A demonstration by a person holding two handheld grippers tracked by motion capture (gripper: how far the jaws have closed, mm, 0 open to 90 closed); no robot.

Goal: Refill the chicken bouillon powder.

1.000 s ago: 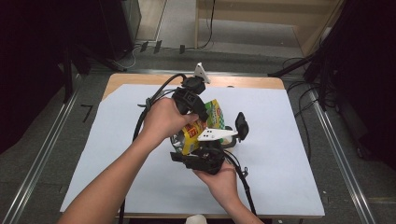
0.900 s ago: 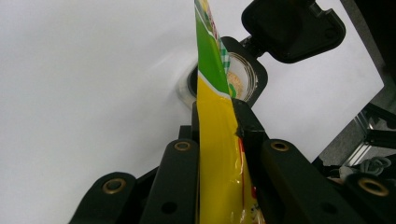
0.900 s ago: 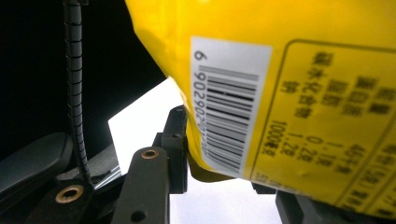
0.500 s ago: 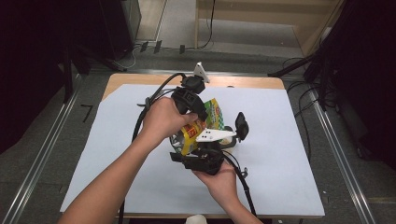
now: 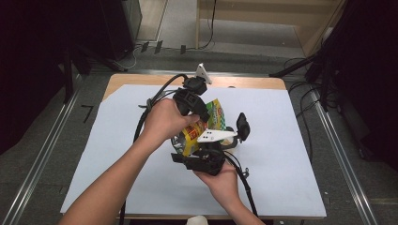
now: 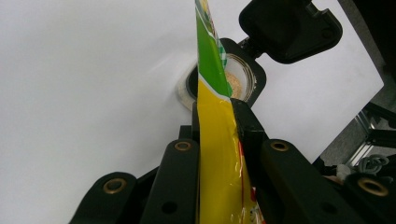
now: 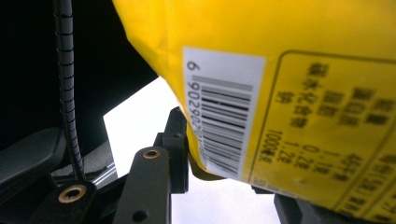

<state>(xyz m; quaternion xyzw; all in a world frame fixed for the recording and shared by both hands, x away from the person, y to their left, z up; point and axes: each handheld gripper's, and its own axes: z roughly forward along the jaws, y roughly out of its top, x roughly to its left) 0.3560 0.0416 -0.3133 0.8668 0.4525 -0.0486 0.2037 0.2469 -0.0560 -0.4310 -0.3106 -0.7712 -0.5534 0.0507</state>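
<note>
Yellow-and-green snack pouch (image 5: 202, 123) is pretty much where it was a second ago: hanging mid-air over the middle of the white worktop (image 5: 291, 164), a bit toward the far edge. Honestly nothing has shifted across the three high-view frames, both hands are parked.

Left gripper (image 6: 219, 121) has its jaws clamped flat on the pouch, you can see the film squeezed thin between them in the left gripper view. Right gripper (image 7: 224, 172) looks closed on the pouch's lower corner by the barcode (image 7: 219, 121); the far jaw is mostly hidden behind the bag, so we're going by the near one pressing the crinkled edge.

Straight below the pouch sits a small clear container (image 6: 243, 79) with its black flip lid (image 6: 289, 28) swung open and what looks like tan crumbs or grains already inside.

Our read: with no movement, we're mid-pour, or lining up the pouch over the opening. Keeping it centred matters, since the mouth is narrow.
</note>
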